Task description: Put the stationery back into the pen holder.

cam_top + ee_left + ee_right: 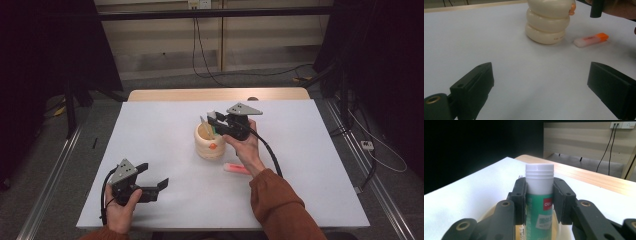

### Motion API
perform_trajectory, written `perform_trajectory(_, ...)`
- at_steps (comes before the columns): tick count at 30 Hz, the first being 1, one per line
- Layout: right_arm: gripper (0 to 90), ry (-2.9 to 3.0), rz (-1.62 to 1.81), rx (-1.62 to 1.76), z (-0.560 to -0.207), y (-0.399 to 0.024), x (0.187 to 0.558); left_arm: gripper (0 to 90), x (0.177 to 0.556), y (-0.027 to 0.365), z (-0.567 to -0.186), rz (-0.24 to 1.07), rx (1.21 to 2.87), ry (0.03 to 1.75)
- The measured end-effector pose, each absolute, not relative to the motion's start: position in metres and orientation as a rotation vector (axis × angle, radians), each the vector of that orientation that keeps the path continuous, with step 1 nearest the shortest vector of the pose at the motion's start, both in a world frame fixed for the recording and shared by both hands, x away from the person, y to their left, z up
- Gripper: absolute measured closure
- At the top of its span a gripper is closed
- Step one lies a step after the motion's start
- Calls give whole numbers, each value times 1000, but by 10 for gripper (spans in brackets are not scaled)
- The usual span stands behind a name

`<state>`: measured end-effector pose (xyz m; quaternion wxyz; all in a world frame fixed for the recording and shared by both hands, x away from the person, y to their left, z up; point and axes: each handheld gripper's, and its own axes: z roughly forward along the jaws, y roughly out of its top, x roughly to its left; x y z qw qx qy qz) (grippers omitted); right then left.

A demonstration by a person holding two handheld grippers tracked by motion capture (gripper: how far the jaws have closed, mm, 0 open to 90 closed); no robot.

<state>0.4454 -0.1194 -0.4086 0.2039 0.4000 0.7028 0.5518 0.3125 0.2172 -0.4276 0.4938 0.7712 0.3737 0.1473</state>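
The glue stick (539, 202) was white at the cap end, with a green label carrying a red logo patch and white characters. The ribbed holder (548, 21) was cream with a small orange mark. The eraser (591, 40) was pale pink, orange-tipped. The table (165, 145) was white; both grippers' jaws were black.

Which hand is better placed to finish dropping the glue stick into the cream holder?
The right. Its gripper is shut on the glue stick directly over the cream holder. The left gripper rests open near the table's front edge, well away, with nothing between its jaws.
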Motion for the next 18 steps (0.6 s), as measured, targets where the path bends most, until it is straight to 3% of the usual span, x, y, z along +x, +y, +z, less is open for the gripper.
perform_trajectory(8,647,1975,1518,1120,-414,-121,443,66,313,217,-428,356,1871,908)
perform_trajectory(12,587,1968,1522,1111,-411,-122,442,66,312,216,-428,356,1872,908)
perform_trajectory(18,375,1957,1545,1131,-404,-128,440,66,312,216,-428,356,1872,908)
